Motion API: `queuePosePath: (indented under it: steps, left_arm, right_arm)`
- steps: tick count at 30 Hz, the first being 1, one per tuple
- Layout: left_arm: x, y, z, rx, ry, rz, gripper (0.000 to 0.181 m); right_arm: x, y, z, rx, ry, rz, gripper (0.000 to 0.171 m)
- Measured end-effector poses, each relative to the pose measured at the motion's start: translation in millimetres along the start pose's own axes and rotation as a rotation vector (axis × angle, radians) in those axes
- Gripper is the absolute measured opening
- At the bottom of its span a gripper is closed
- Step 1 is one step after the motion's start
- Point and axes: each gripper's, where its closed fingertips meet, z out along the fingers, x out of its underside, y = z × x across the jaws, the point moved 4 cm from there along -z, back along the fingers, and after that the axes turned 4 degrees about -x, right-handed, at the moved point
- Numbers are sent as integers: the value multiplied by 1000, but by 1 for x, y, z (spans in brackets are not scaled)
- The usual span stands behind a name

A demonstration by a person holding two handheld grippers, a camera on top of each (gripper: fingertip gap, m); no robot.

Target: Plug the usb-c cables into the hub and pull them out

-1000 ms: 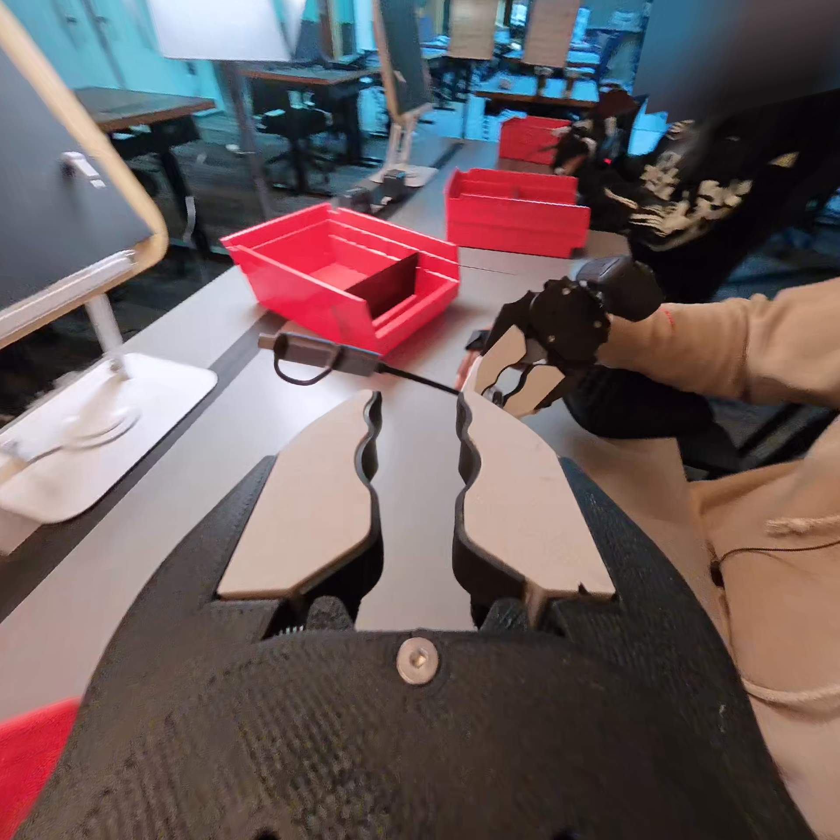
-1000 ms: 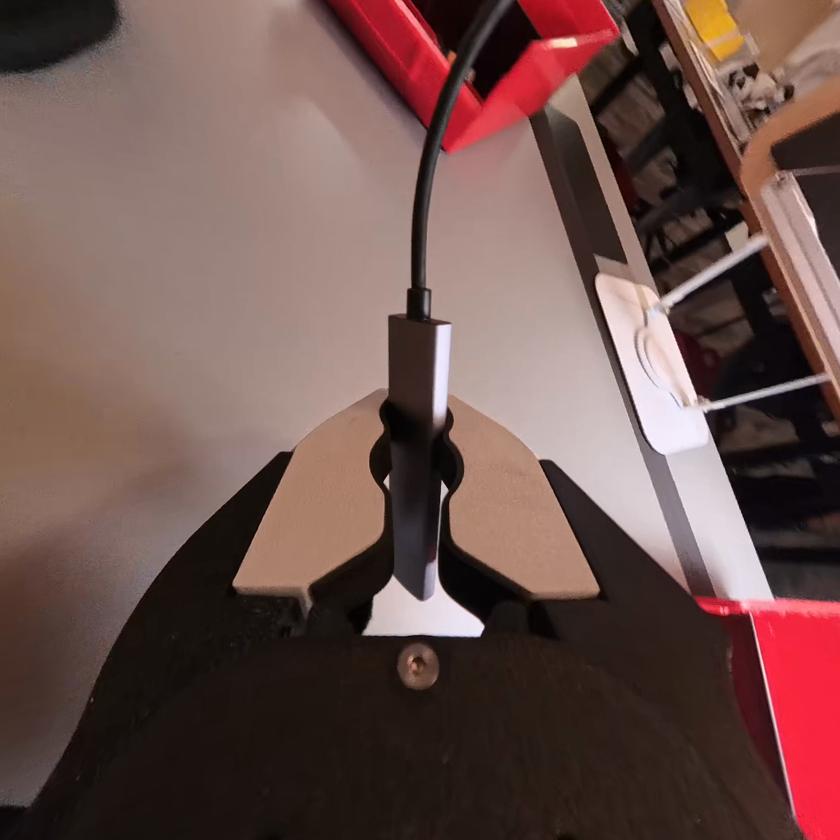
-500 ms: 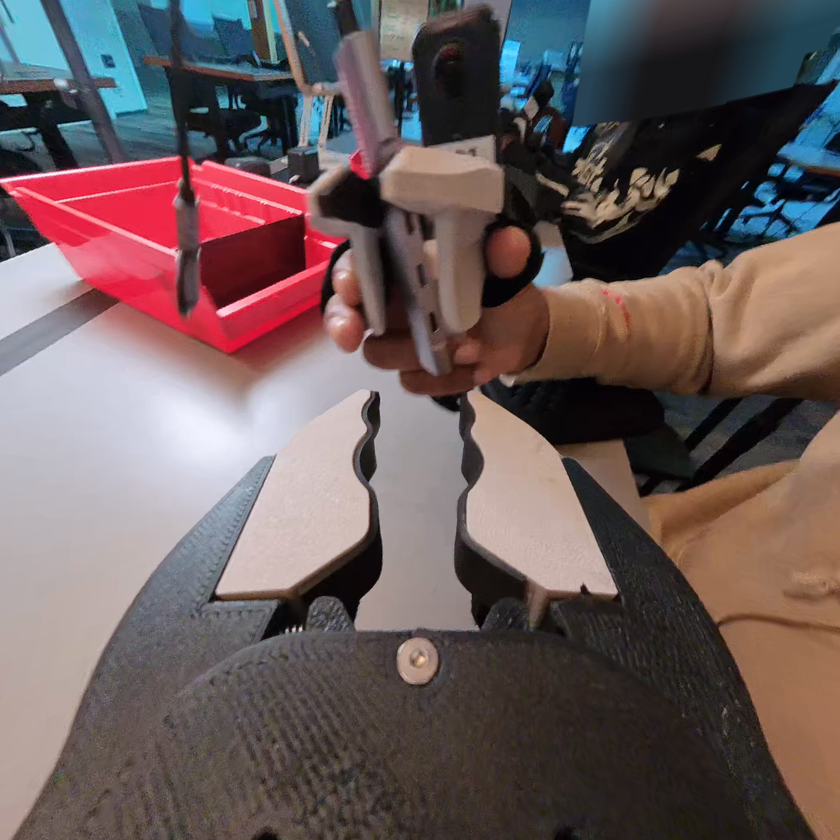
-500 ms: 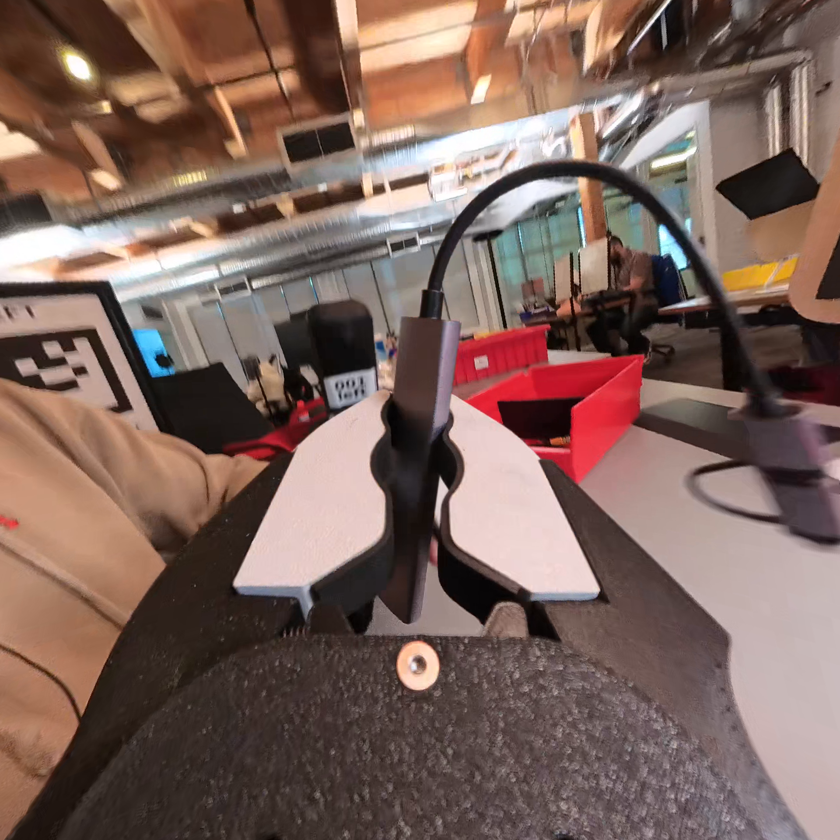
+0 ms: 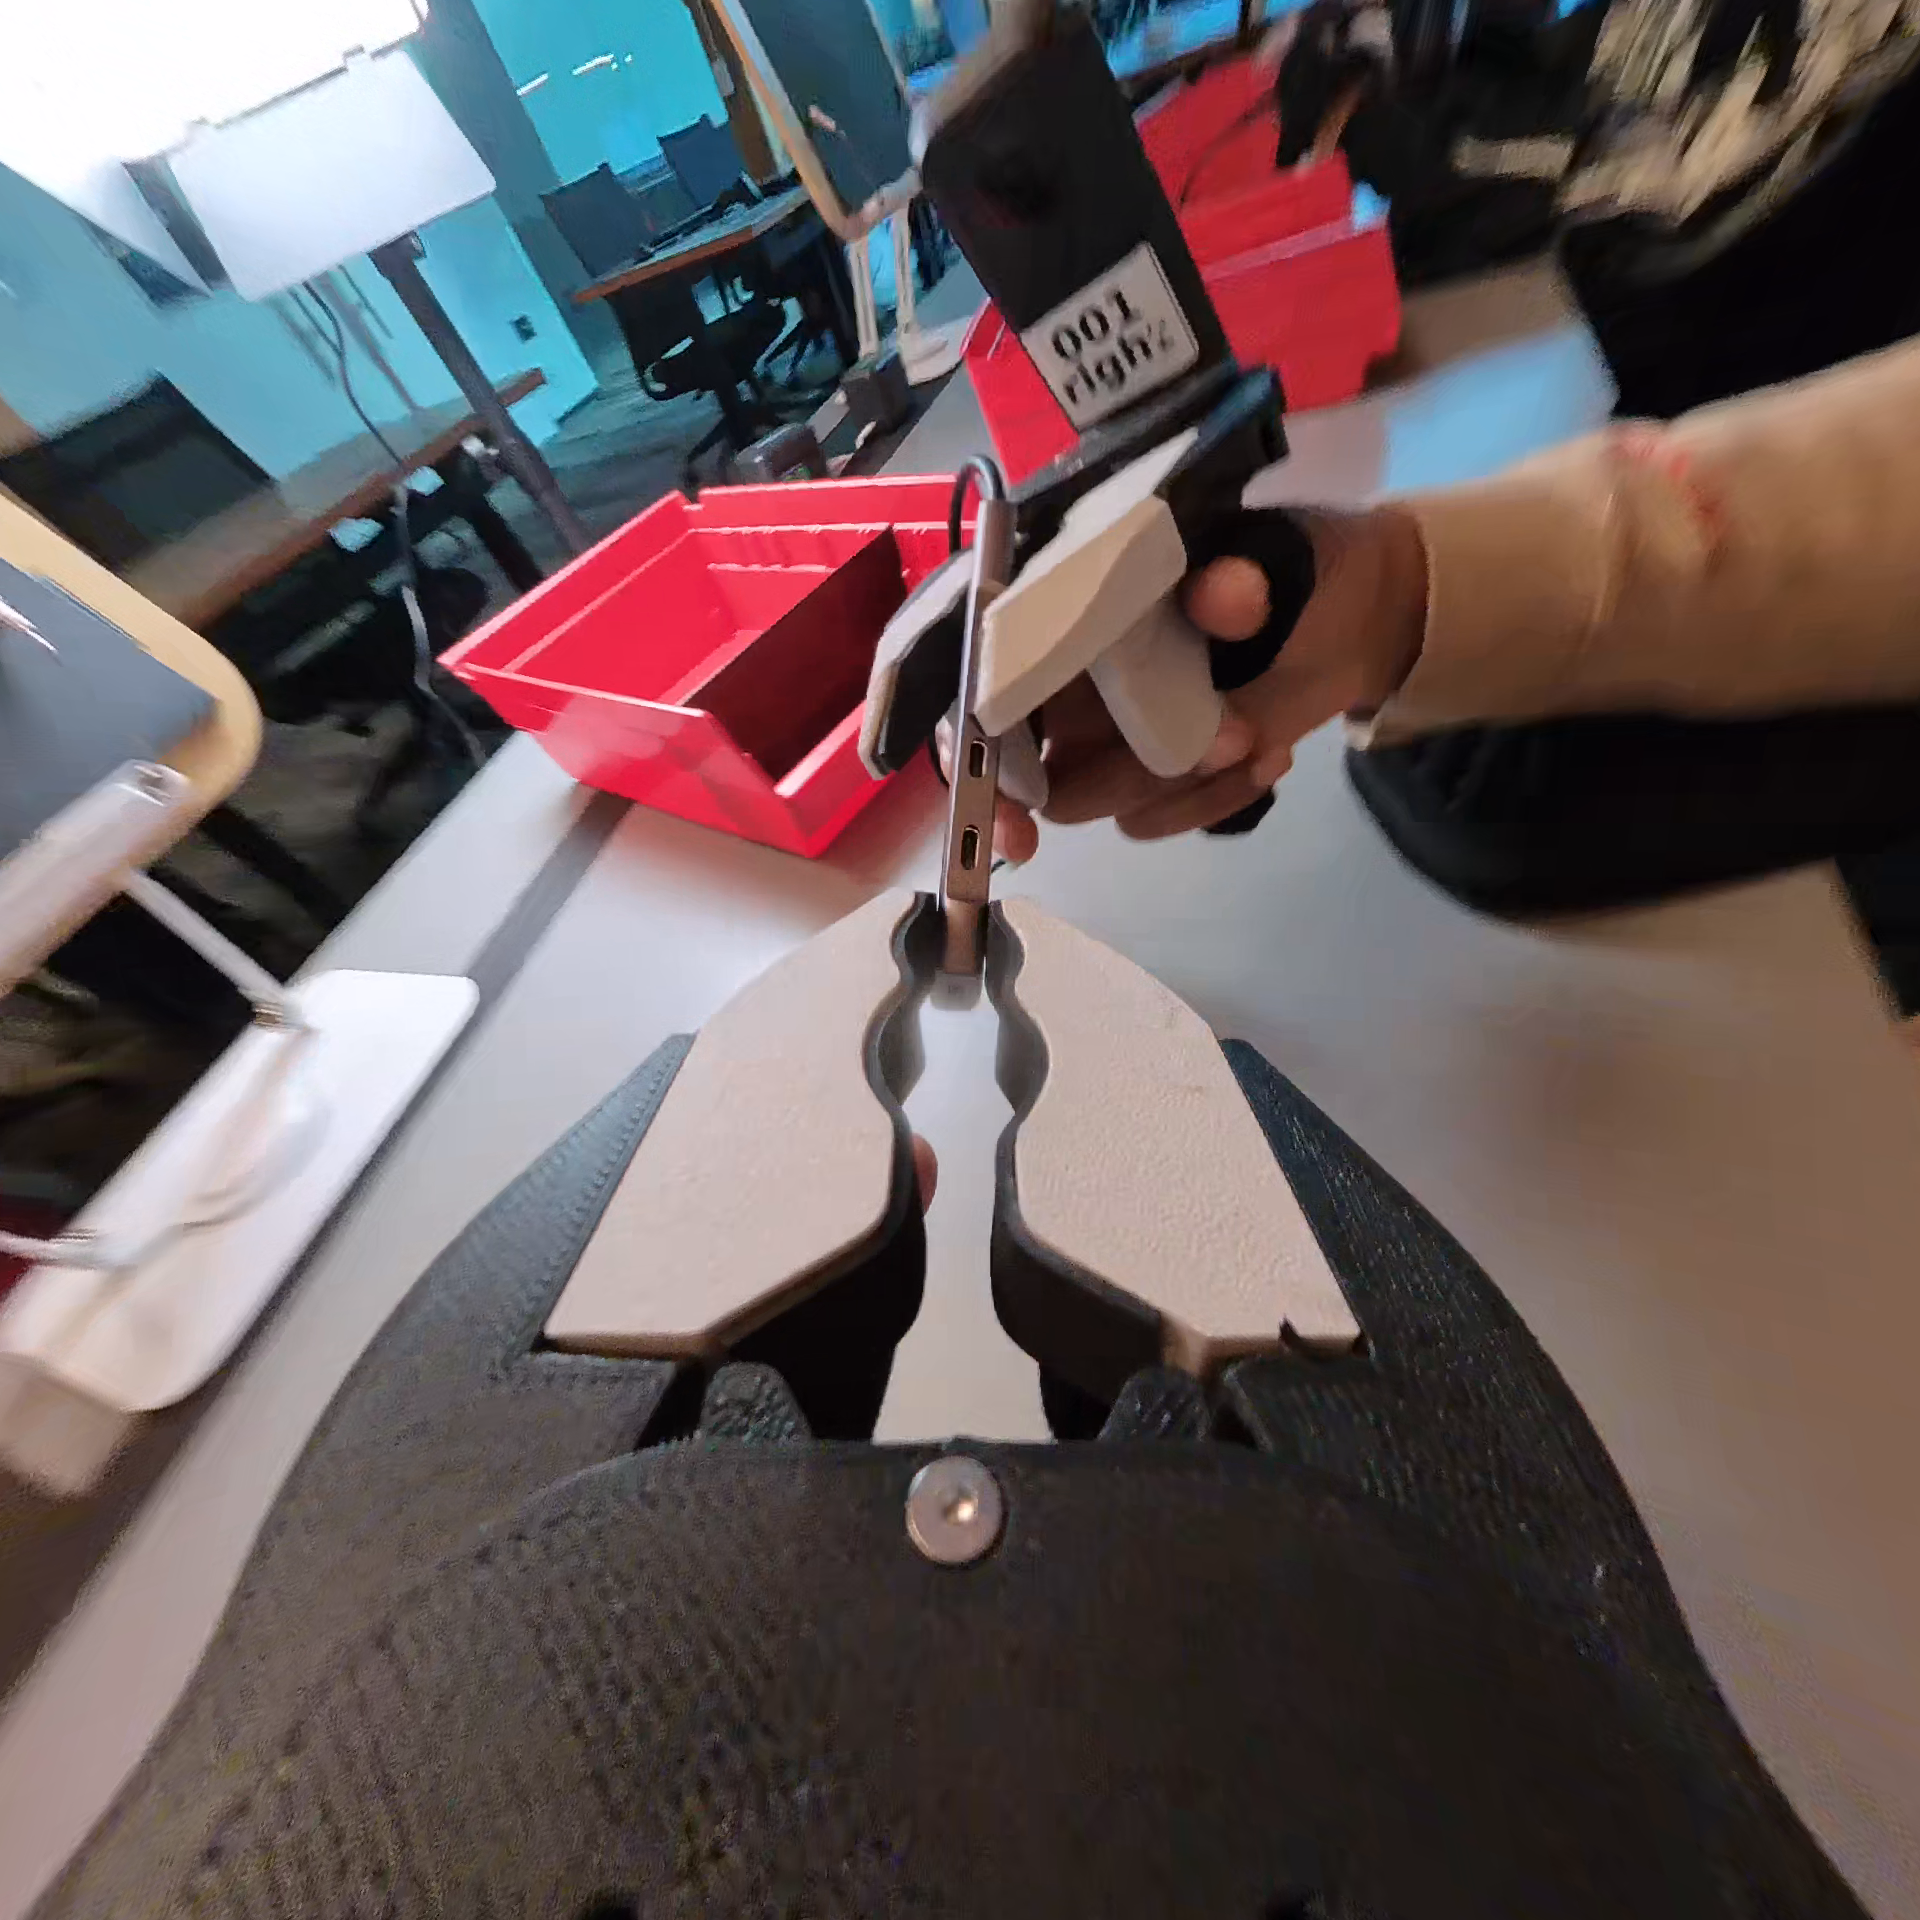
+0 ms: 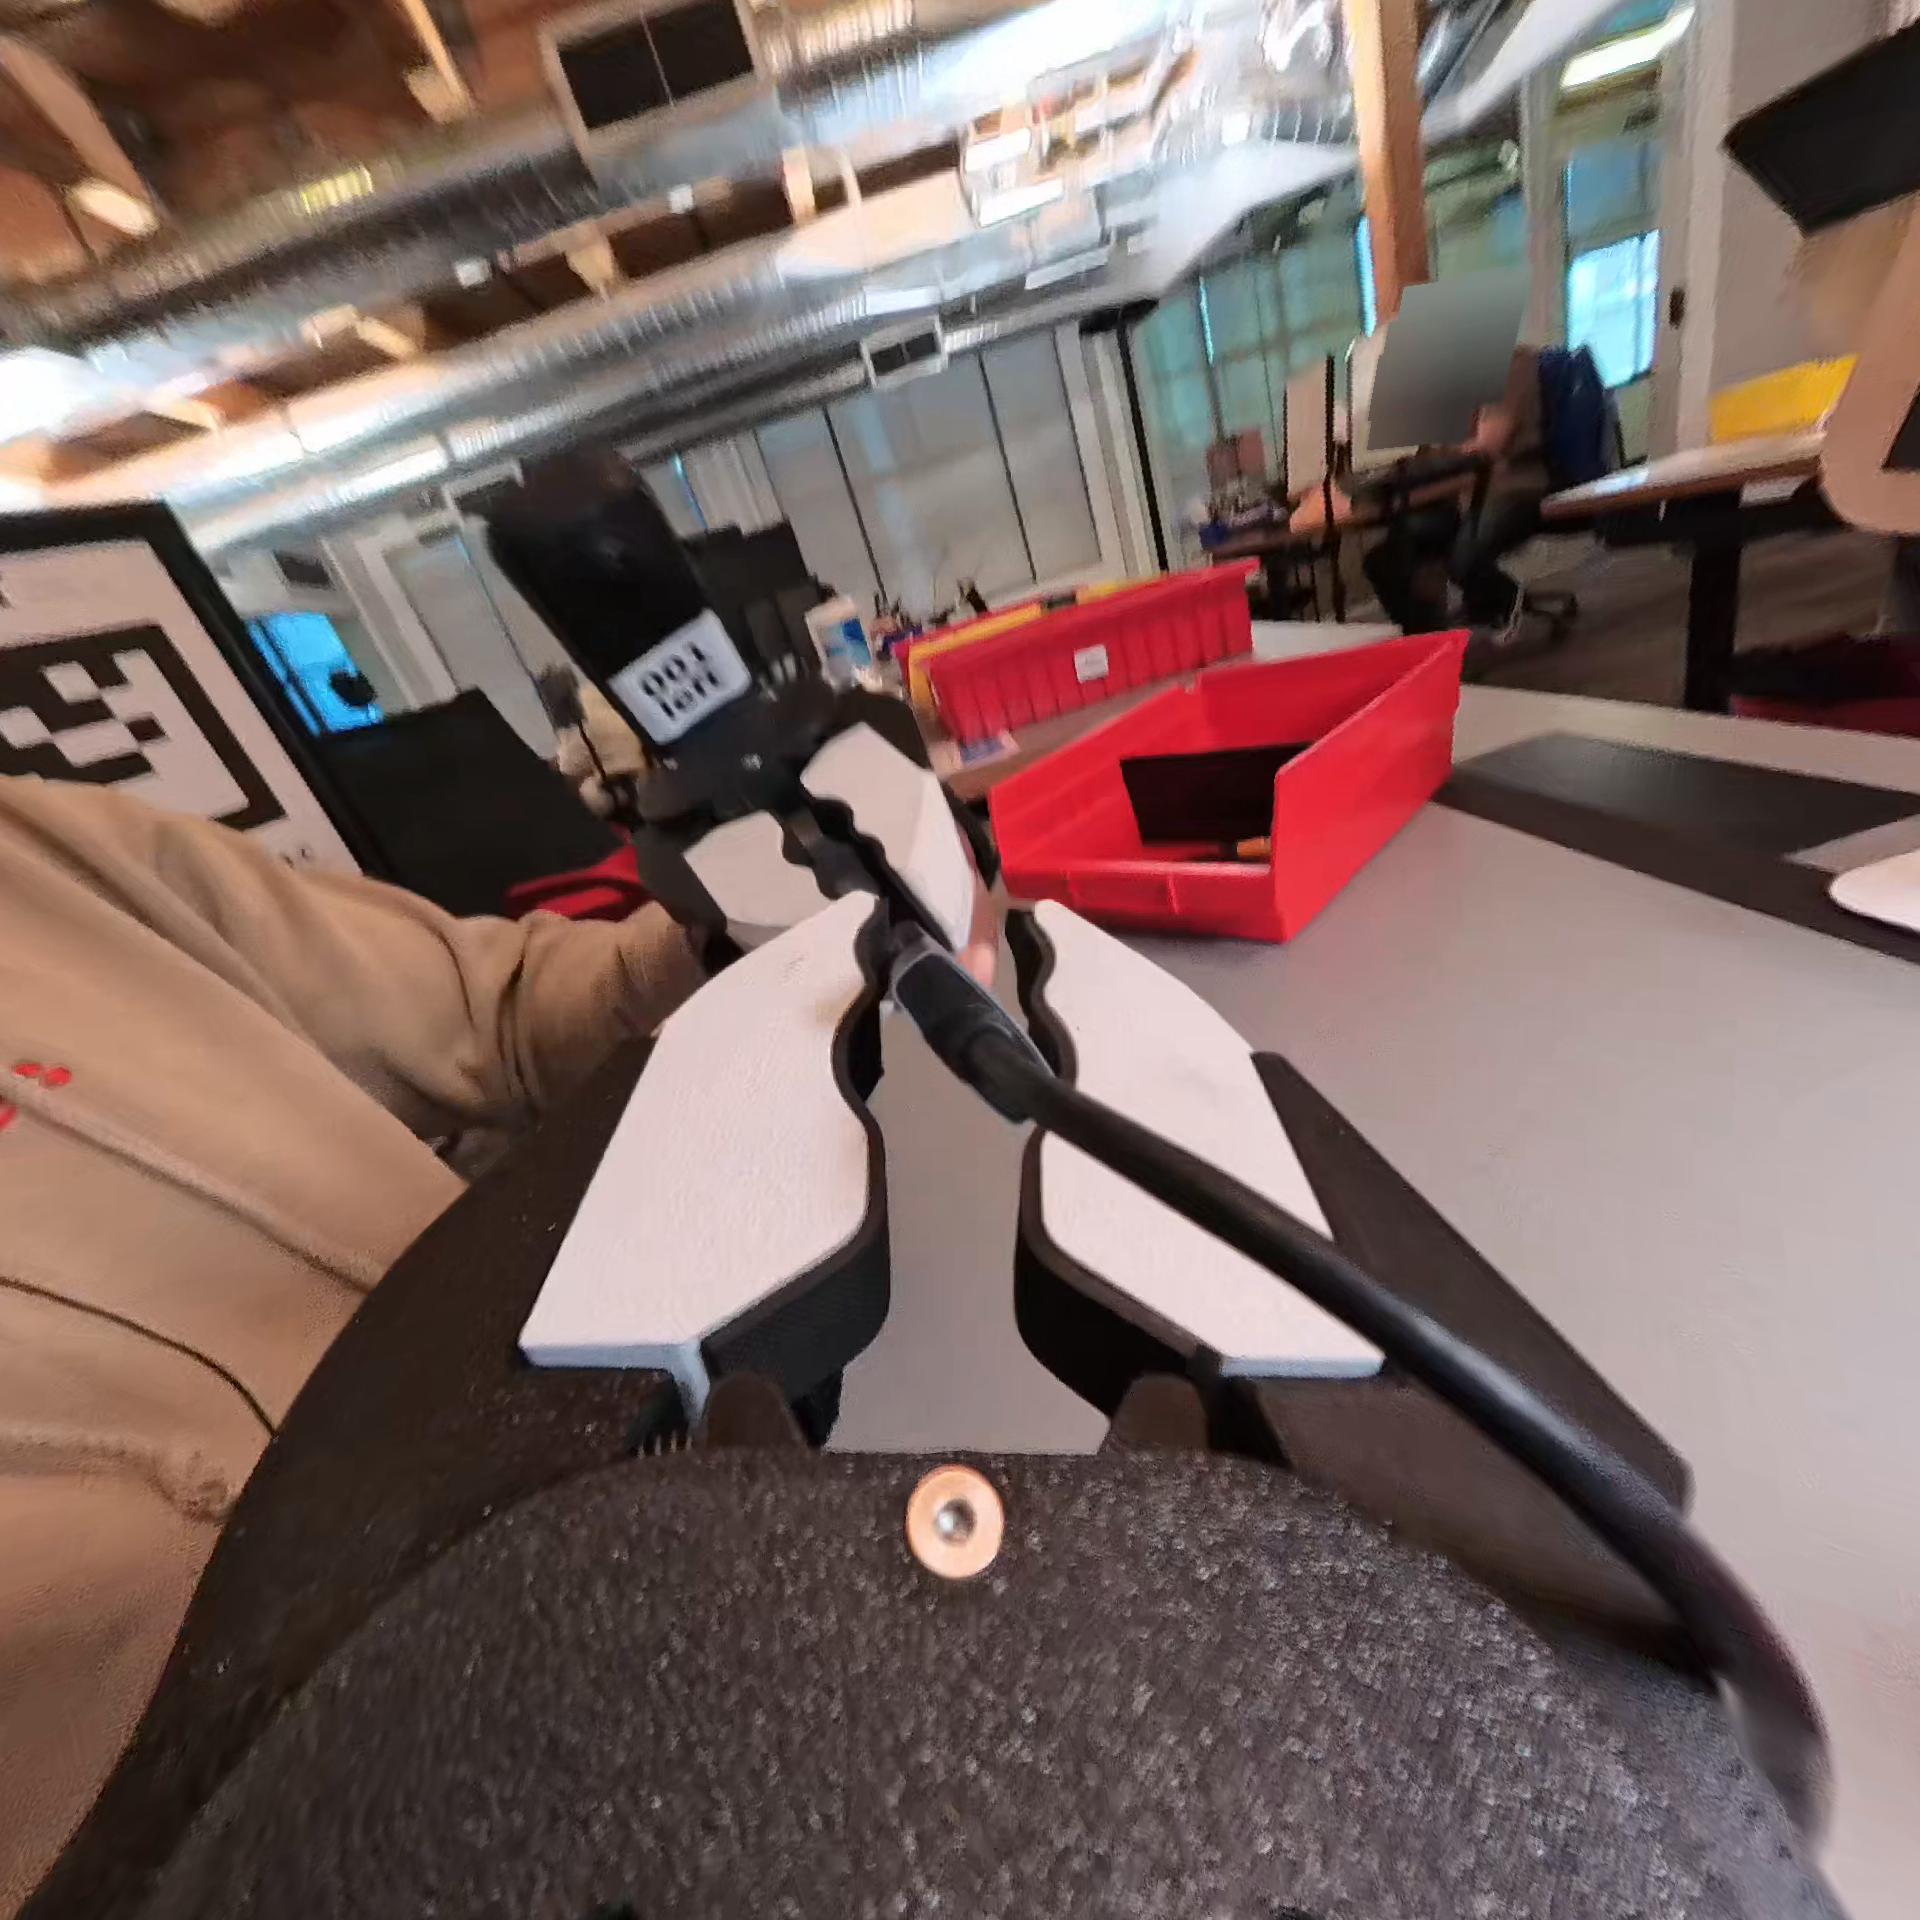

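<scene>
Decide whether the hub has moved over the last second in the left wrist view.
Yes. The hub, earlier flat on the table before the red bin, now stands upright above it between both hand-held grippers.

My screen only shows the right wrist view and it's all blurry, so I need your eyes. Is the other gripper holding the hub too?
Observer: Yes. In the left wrist view, the left gripper is closed on the lower end of the hub.
Operator: Can you see the little holes for the plugs?
Observer: Two ports show on its narrow edge, between the left gripper and the right gripper.
Operator: Is anything plugged into them?
Observer: No, both ports look empty.
</scene>
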Motion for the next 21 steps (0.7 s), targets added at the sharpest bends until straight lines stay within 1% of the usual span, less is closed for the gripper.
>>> queuePosePath:
  steps: [2,5,7,9,10,12,13,14,17,19,21]
  left_arm:
    - [-1,-3,-5,-45,32,135,9]
    - [-6,-5,-17,-69,42,244,9]
    - [-13,0,-30,-93,41,281,9]
    - [-17,6,-43,-124,56,333,9]
    - [-18,8,-48,-138,75,364,9]
    - [-20,10,-56,-169,112,421,9]
    - [-21,10,-58,-184,131,450,9]
    - [-20,10,-59,-196,154,481,9]
    - [-17,5,-53,-189,210,552,9]
    - [-16,0,-48,-166,211,566,9]
    - [-14,-5,-44,-125,192,556,9]
  right_arm:
    - [2,2,2,-5,25,-28,25]
    - [10,9,3,-29,107,-83,26]
    - [25,13,-1,-54,243,-91,38]
    - [42,21,-9,-92,382,-67,39]
    - [49,25,-14,-87,437,-99,38]
    - [51,34,-23,-22,501,-264,33]
    - [43,36,-26,50,494,-378,33]
    - [31,38,-28,132,478,-494,33]
    - [-12,45,-34,342,417,-788,44]
    - [-25,48,-31,391,436,-920,50]
    - [-20,44,-22,366,513,-973,50]
